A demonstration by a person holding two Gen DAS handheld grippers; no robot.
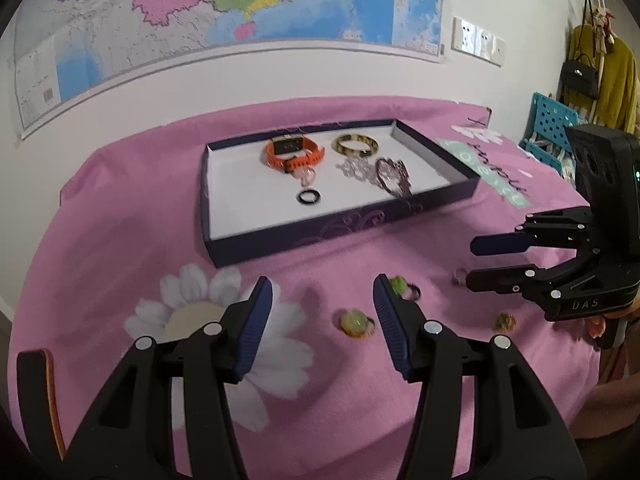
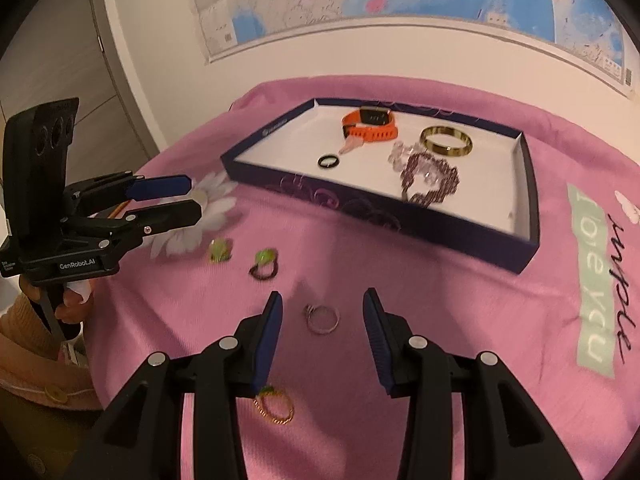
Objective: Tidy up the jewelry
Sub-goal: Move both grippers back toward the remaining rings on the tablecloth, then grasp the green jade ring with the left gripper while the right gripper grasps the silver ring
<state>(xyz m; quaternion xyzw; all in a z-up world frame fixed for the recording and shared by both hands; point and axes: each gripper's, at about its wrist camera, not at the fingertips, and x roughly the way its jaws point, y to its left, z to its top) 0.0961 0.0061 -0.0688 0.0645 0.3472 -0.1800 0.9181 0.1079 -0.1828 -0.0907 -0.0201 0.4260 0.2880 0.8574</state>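
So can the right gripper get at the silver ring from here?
Probably yes: the right gripper is open, the silver ring lies flat on the pink cloth between its fingers, nothing covering it.

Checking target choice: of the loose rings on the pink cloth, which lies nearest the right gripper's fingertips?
The plain silver ring, just ahead between the right gripper fingers. It alone carries no green stone.

The left gripper (image 2: 196, 200) carries a "GenRobot.AI" label, while the right gripper (image 1: 472, 264) bears "DAS". At three o'clock, the pink cloth (image 2: 460, 320) shows "love you" on a green band (image 2: 592, 280).
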